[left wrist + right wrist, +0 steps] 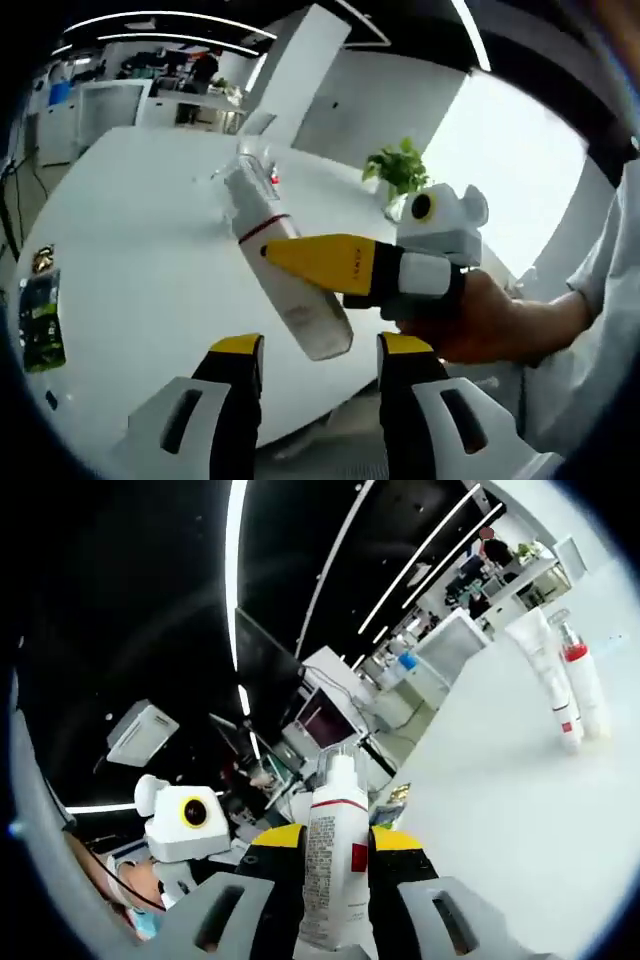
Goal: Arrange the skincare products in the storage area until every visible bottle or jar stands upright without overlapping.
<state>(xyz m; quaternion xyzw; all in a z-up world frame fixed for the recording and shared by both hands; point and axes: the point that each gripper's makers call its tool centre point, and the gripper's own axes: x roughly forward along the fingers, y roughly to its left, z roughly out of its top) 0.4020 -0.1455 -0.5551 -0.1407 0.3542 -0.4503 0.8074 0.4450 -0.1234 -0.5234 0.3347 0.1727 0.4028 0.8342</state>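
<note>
We had the right hand-held gripper (335,865) clamped on a white bottle (334,855), held in the air above the white worktop (130,260), probably to set it upright there. It was slim, red-banded, with small print. Our left hand-held gripper (318,355) stood open, holding nothing.

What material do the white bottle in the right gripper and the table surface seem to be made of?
The white bottle, held between the jaws of the right gripper, looks like opaque plastic with a slight sheen and printed text. The table looks like a smooth white laminate or painted top, faintly glossy; which of these, I cannot tell.
</note>
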